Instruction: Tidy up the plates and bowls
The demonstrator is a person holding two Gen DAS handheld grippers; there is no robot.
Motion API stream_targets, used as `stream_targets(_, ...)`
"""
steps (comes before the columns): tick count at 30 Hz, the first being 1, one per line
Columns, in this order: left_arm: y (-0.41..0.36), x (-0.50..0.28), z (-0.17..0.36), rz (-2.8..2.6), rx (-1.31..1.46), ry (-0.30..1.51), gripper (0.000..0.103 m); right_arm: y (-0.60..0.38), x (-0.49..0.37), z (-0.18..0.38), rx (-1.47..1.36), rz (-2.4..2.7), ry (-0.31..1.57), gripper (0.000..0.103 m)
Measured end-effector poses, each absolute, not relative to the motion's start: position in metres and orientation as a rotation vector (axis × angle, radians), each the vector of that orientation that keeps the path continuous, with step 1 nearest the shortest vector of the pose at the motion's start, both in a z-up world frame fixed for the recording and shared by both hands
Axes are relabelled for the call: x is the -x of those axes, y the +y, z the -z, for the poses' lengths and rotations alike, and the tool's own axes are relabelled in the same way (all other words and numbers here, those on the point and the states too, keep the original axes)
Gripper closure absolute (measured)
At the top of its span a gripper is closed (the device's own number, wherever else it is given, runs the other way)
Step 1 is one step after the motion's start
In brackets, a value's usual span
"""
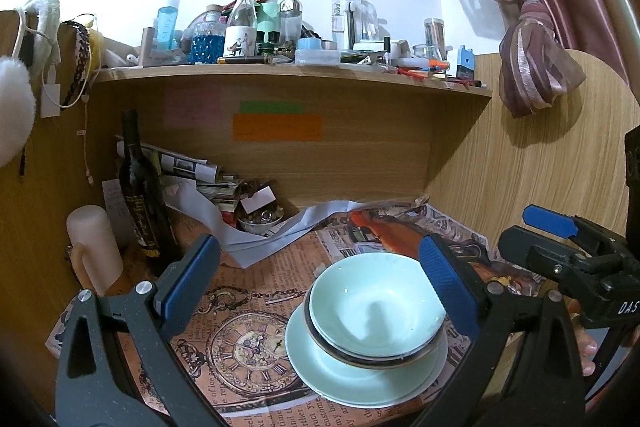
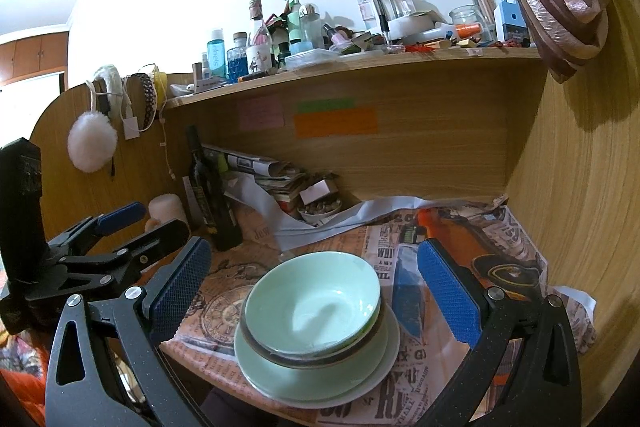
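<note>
Pale green bowl [image 2: 314, 305] sits nested atop a stack of plates [image 2: 320, 379] near the desk's front edge. Left gripper [image 1: 320, 287] and right gripper [image 2: 316, 287] hover, jaws apart, empty. A knock could slide the stack off.

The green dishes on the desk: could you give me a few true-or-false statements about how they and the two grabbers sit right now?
1. A green bowl sits on top of the stack. True.
2. The stack rests on a green plate. True.
3. The left gripper grips the bowl. False: its fingers stand open, holding nothing.
4. The right gripper is shut. False: open.
5. The dark bottle lies flat. False: upright.
</note>
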State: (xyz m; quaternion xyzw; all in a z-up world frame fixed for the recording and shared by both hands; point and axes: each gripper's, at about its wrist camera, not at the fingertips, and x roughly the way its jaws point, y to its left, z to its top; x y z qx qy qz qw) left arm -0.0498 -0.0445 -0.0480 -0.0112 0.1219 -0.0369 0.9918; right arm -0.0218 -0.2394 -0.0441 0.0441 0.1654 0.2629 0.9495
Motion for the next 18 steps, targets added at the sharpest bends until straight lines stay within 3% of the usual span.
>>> stream_targets(18,-0.0461,0.0476,0.0480,0.080,0.018,0.248,0.002,-0.2380,0.0222,0.0442,-0.092,-0.538,0.340,0.000)
